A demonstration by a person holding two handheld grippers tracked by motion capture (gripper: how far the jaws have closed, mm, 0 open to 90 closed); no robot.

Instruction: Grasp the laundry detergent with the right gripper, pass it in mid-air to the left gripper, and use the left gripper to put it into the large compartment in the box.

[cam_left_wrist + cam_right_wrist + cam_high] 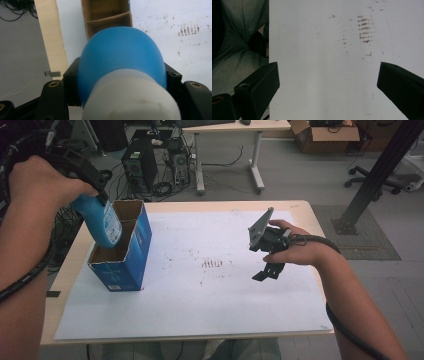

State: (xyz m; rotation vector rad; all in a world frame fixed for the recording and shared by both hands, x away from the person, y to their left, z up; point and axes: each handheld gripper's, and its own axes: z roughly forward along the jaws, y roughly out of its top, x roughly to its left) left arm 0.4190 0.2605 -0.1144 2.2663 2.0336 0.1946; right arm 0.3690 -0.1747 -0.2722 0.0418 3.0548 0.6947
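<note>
Two compartments are seen from the high view in the blue box (123, 251), the blue bottle (102, 222) tilted base-down over them; in the left gripper view, the jaws pinch its neck; in the right gripper view, jaws are spread, empty

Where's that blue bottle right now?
In the high view, the blue bottle sits at the table's left side, held by the left tool, its bottom dipping into the open blue box.
</note>
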